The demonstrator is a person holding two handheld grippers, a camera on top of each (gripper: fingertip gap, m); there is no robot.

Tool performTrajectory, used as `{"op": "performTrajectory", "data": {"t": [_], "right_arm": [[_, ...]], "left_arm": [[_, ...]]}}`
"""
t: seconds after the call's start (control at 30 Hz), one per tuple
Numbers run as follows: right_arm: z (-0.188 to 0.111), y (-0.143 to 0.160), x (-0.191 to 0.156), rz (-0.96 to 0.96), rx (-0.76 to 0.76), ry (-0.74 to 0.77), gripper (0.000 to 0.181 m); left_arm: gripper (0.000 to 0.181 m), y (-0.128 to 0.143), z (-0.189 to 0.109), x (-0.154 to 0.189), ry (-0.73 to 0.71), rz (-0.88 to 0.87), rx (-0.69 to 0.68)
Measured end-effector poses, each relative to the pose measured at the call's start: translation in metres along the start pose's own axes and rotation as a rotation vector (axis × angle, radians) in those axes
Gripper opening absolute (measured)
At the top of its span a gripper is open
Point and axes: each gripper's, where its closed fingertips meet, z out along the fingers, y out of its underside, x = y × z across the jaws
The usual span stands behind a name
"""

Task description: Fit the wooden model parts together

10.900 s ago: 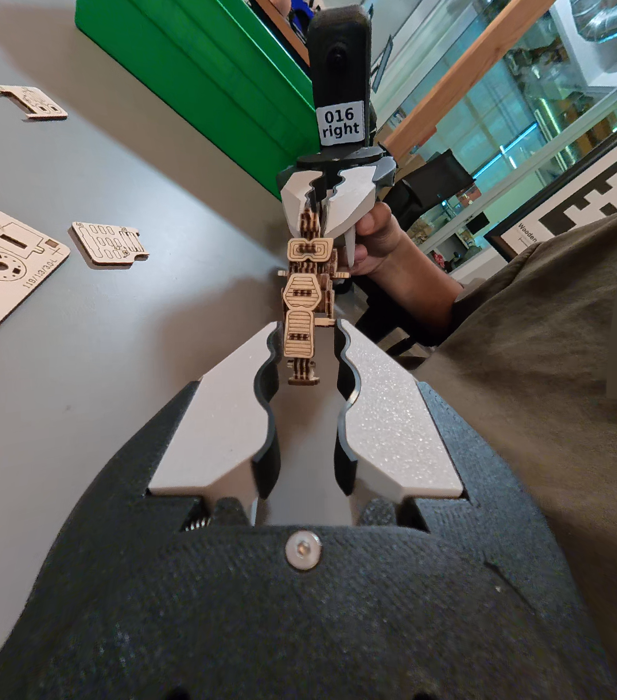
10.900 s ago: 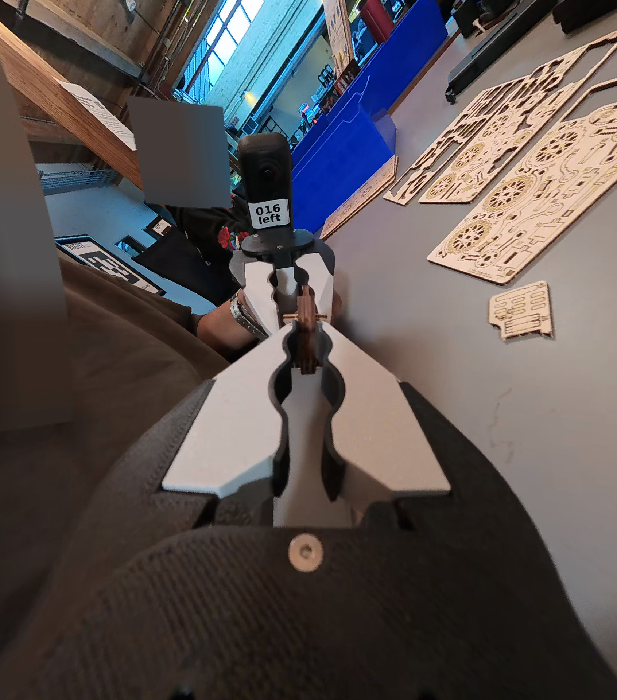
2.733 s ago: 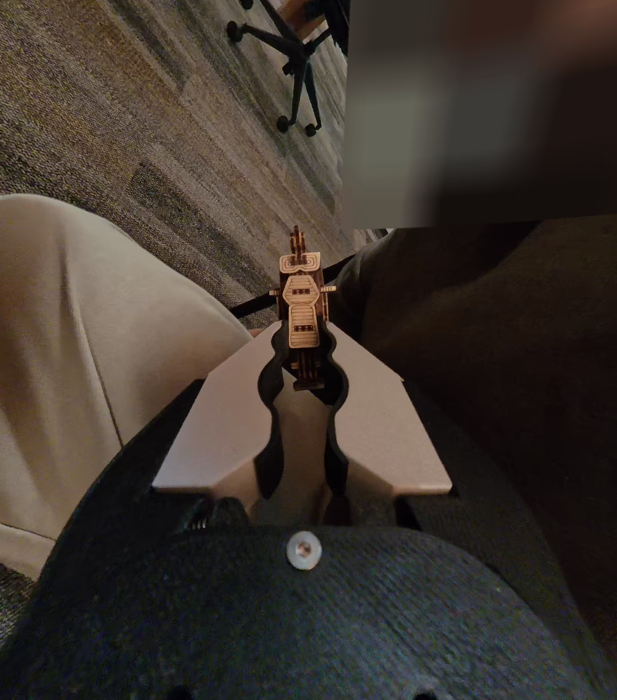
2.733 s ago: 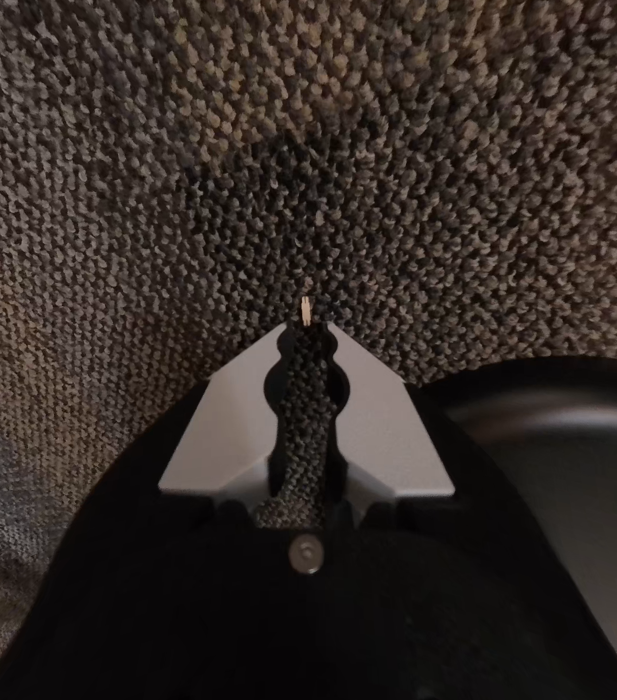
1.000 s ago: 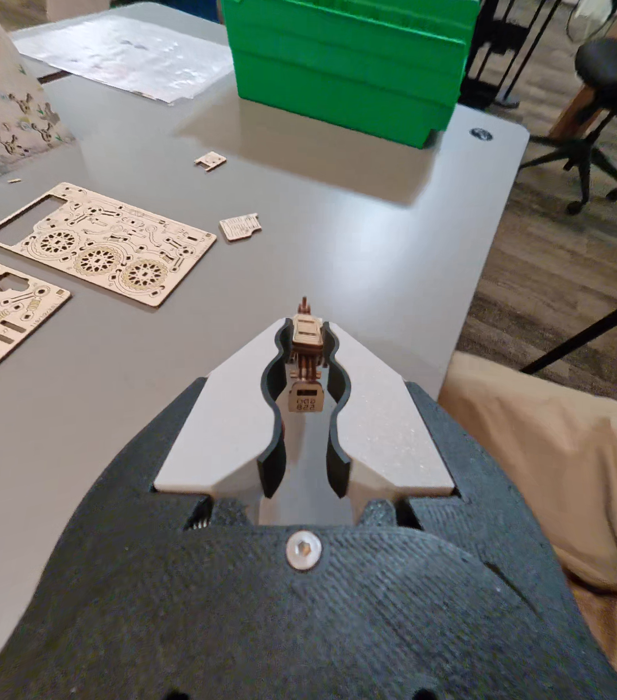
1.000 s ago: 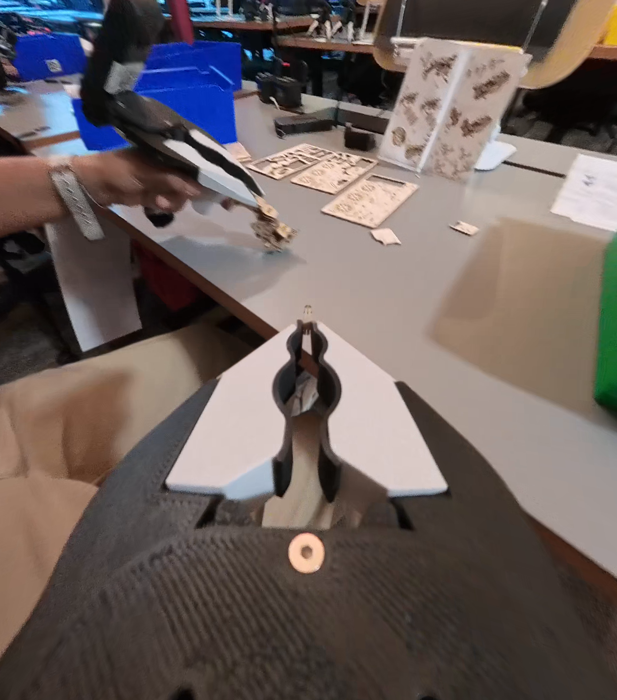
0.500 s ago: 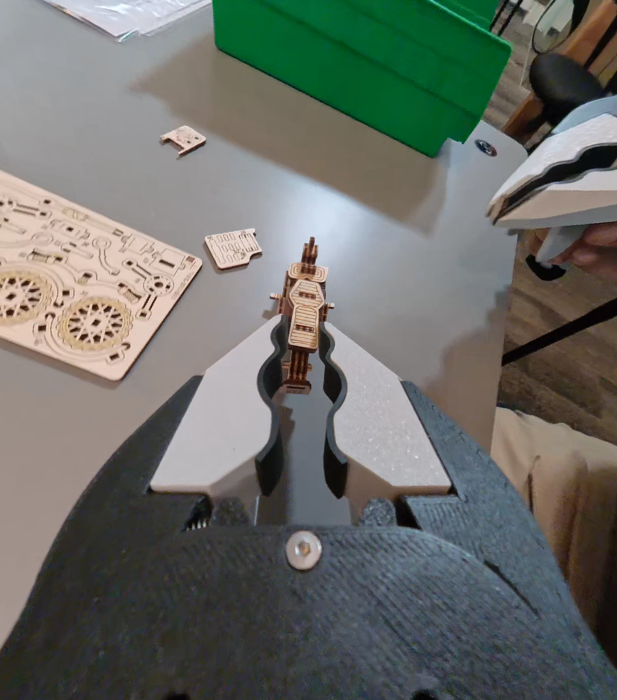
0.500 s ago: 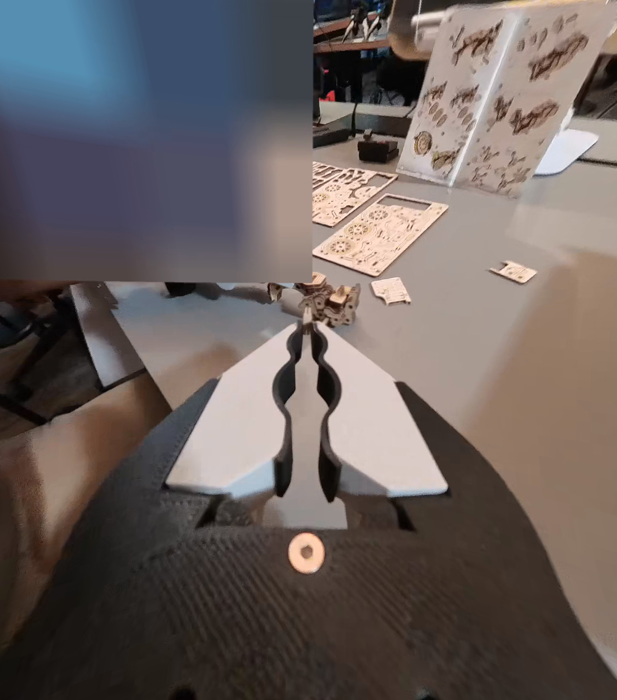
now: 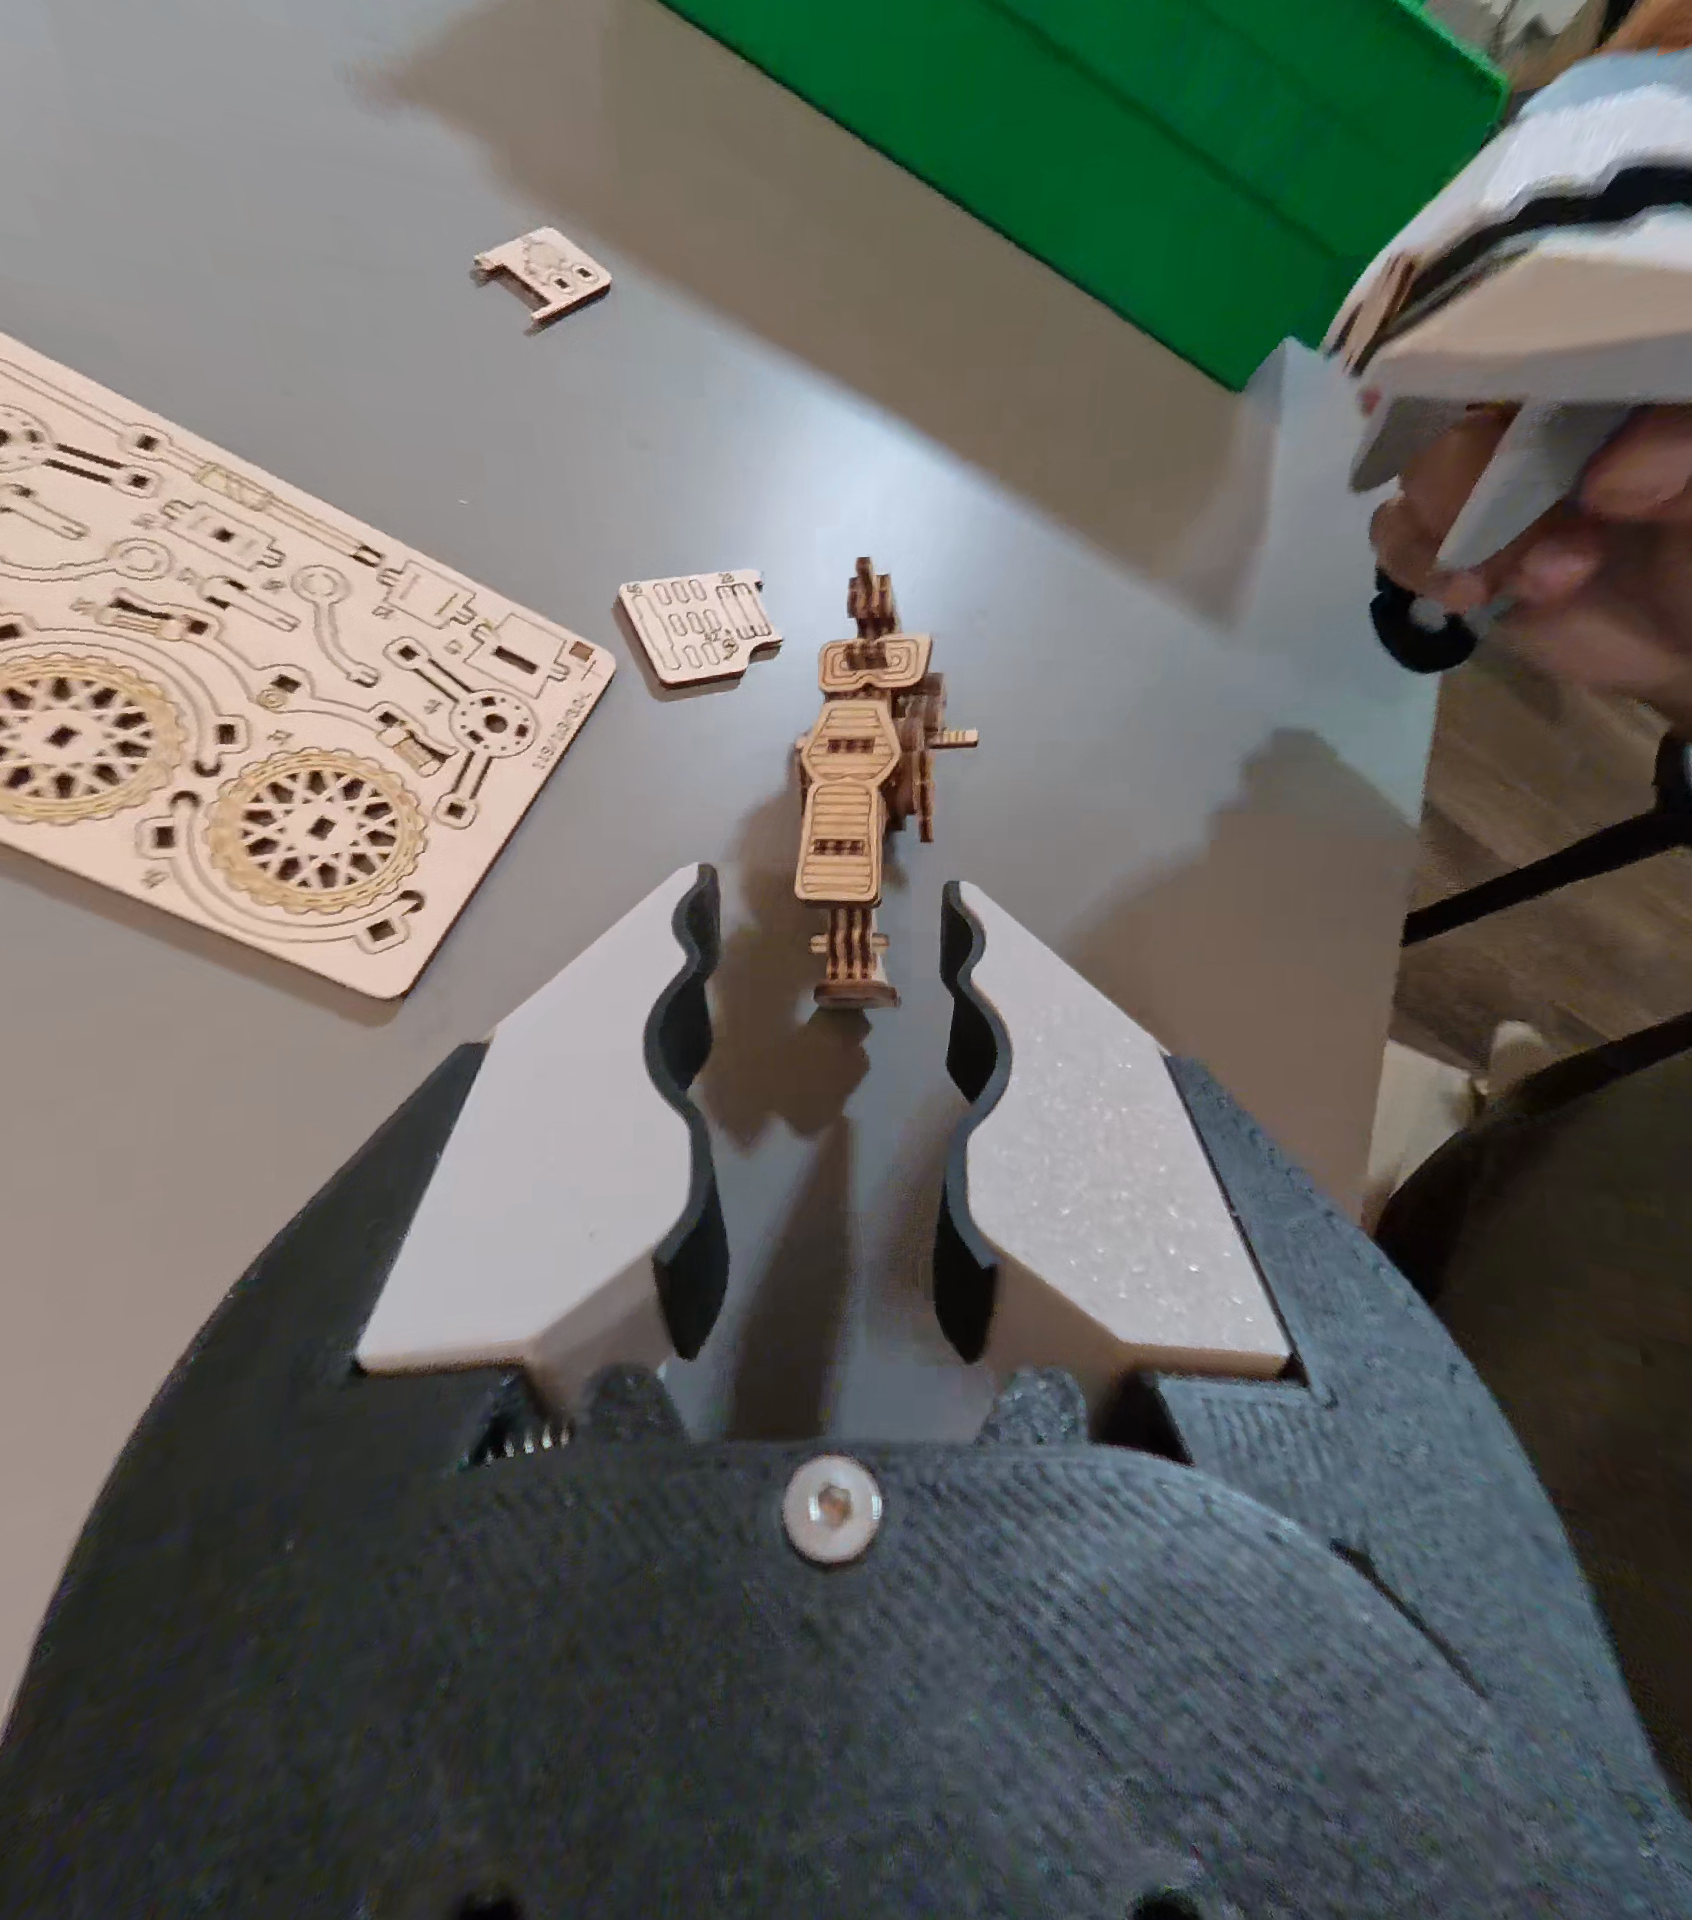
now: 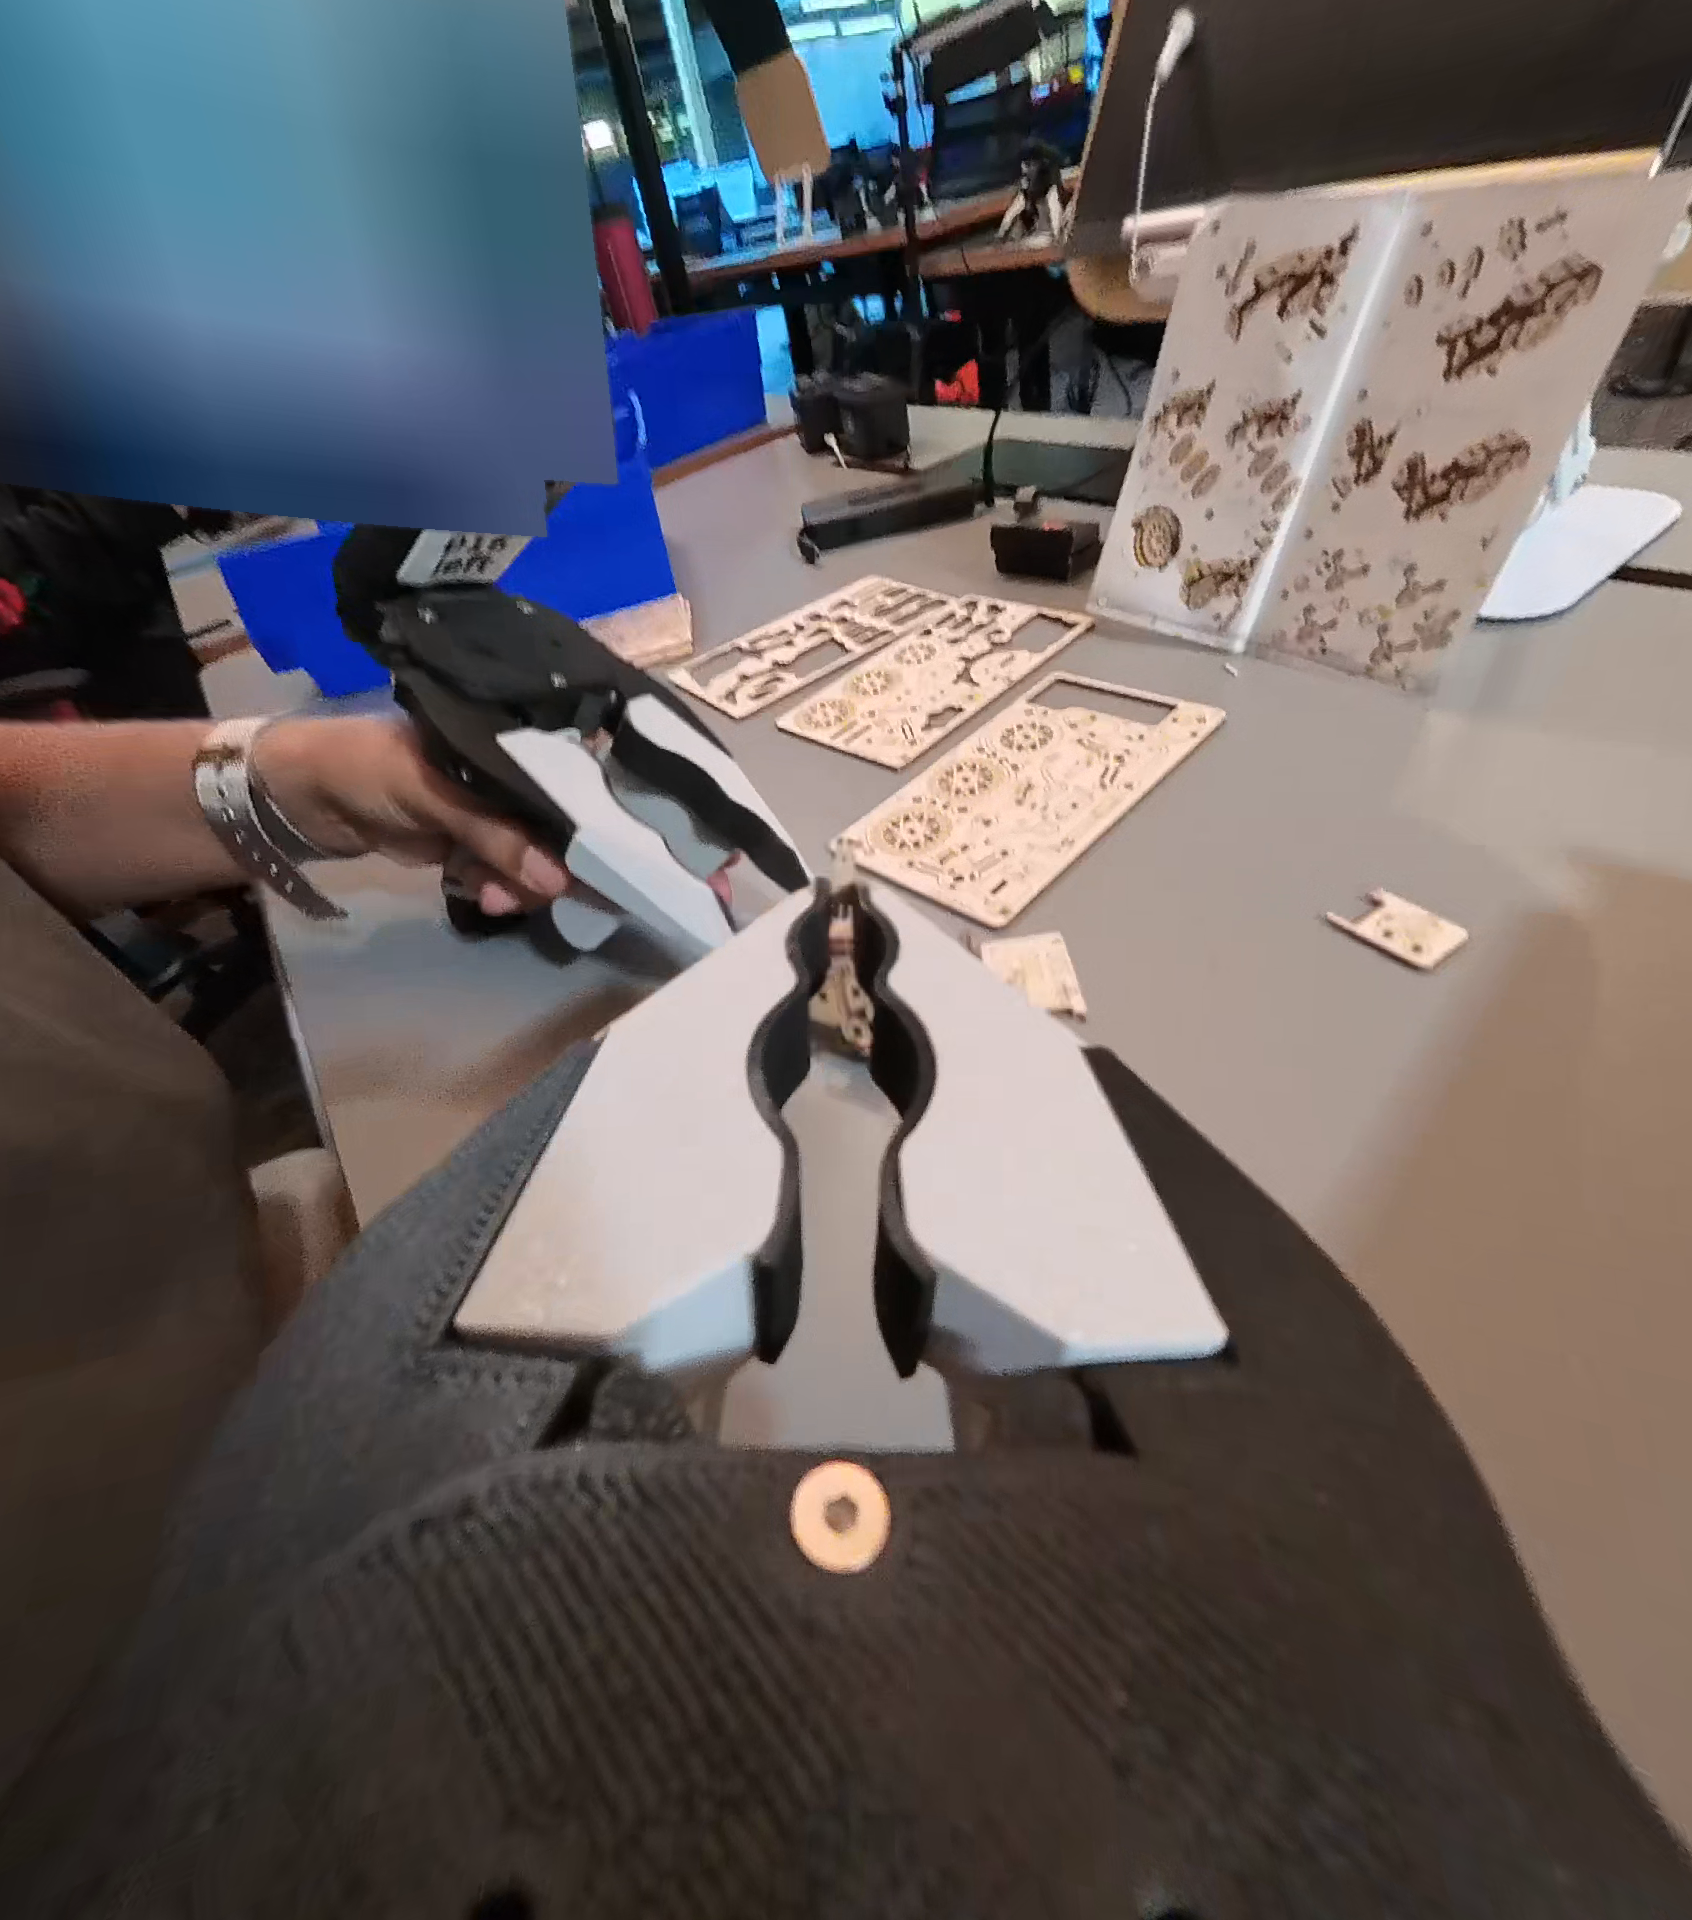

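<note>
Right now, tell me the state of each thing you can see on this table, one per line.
Left gripper: open, empty.
Right gripper: shut on a tiny wooden piece.
Wooden model: standing on the table, released.
Large part sheet: lying flat, some parts punched out.
Small slotted piece: lying flat beside the model.
Green box: on the table.

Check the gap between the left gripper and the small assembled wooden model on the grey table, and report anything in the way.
Nothing visible is in the way. The small assembled wooden model lies on the grey table just beyond the open left gripper. The loose slotted wooden piece lies off to the side.
</note>
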Motion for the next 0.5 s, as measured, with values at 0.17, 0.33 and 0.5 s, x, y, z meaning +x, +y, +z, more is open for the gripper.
{"op": "performTrajectory", "data": {"t": [0.17, 0.33, 0.5], "right_arm": [[0.006, -0.023, -0.017, 0.125, 0.108, -0.156, 0.002], [0.012, -0.035, -0.043, 0.398, 0.165, -0.441, 0.001], [0.016, -0.025, -0.059, 0.535, 0.112, -0.612, 0.000]], "left_arm": [[0.042, -0.027, -0.034, 0.014, -0.125, 0.063, 0.201], [0.017, -0.029, -0.050, 0.056, -0.038, 0.147, 0.398], [0.021, -0.029, -0.052, 0.079, 0.081, 0.158, 0.479]]}}
